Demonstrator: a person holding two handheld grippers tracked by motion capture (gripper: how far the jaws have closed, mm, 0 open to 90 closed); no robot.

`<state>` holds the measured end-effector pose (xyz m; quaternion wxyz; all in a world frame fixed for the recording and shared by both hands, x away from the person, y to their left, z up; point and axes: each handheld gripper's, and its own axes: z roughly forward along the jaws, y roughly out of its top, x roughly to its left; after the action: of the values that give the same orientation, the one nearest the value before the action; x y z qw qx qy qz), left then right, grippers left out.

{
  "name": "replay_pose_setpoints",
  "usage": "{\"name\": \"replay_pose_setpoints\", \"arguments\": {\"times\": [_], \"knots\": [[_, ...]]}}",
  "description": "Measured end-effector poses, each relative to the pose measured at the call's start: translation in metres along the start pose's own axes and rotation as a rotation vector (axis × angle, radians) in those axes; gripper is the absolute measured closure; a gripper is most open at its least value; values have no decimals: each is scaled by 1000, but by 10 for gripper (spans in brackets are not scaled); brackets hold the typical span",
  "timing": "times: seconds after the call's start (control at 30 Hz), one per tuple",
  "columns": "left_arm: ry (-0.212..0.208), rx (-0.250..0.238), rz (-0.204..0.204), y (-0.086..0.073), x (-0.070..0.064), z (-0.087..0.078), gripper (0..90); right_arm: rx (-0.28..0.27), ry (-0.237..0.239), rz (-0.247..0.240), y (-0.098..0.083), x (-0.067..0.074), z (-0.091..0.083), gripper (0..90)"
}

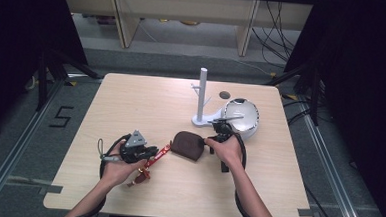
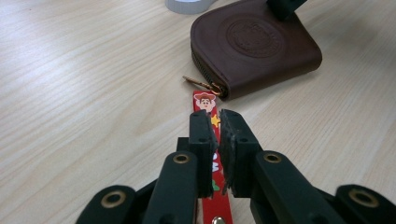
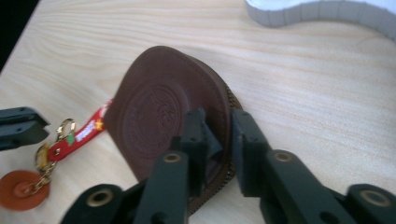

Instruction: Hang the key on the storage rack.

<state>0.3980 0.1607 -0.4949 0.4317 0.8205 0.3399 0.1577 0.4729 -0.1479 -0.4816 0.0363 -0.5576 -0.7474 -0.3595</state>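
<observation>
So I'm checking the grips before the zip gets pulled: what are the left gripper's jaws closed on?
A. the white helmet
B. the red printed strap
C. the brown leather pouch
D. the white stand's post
B: in the left gripper view the left gripper pinches the red printed strap, which runs to the zip pull of the brown pouch; the right gripper grips the pouch's edge.

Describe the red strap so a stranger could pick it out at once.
On the wooden table, look just left of the brown leather pouch. The red strap runs from its zip pull into the left gripper, the only bright red, cartoon-printed thing there.
</observation>
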Motion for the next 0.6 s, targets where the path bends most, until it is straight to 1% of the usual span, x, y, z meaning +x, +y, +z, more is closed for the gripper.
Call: {"name": "replay_pose_setpoints", "arguments": {"times": [0.03,0.07,0.1,0.13,0.17,0.2,0.23,0.27,0.3,0.33,0.37,0.4,0.43,0.47,0.5,0.53,0.57,0.6], "knots": [[-5,9,9,0,2,-2,825,-4,2,-40,1,-1,-2,799],[3,-16,-18,-1,0,-1,824,-7,5,-57,1,0,-4,810],[5,3,1,-2,3,-4,823,-10,4,-65,1,2,-6,817],[6,-5,0,-2,3,-4,820,-15,-8,-88,1,4,-9,826],[3,-16,-22,-3,2,-5,818,-18,-3,-85,0,6,-11,828],[5,-11,-9,-3,3,-7,815,-24,-21,-113,0,8,-16,832],[12,-26,-20,-4,2,-8,813,-23,-29,-116,0,11,-19,835],[13,-30,-27,-5,2,-9,809,-29,-70,-133,-1,14,-23,837],[13,-18,-4,-5,4,-12,807,-32,-77,-151,-1,17,-28,839],[14,-41,-30,-6,3,-12,803,-38,-85,-169,-2,19,-34,841],[20,-52,-31,-6,3,-14,801,-41,-103,-186,-2,22,-38,842],[22,-56,-30,-6,3,-15,797,-44,-111,-220,-3,24,-44,843],[25,-60,-34,-7,4,-17,793,-50,-122,-227,-3,26,-47,844],[24,-68,-42,-7,4,-18,783,-56,-131,-257,-4,27,-51,844],[24,-68,-42,-7,4,-18,773,-56,-131,-257,-4,27,-51,844],[25,-81,-54,-8,3,-21,762,-87,-144,-325,-5,27,-57,846],[28,-77,-45,-9,3,-23,756,-75,-156,-314,-6,29,-60,846],[31,-96,-67,-9,1,-23,748,-80,-163,-307,-8,31,-63,847]]}}
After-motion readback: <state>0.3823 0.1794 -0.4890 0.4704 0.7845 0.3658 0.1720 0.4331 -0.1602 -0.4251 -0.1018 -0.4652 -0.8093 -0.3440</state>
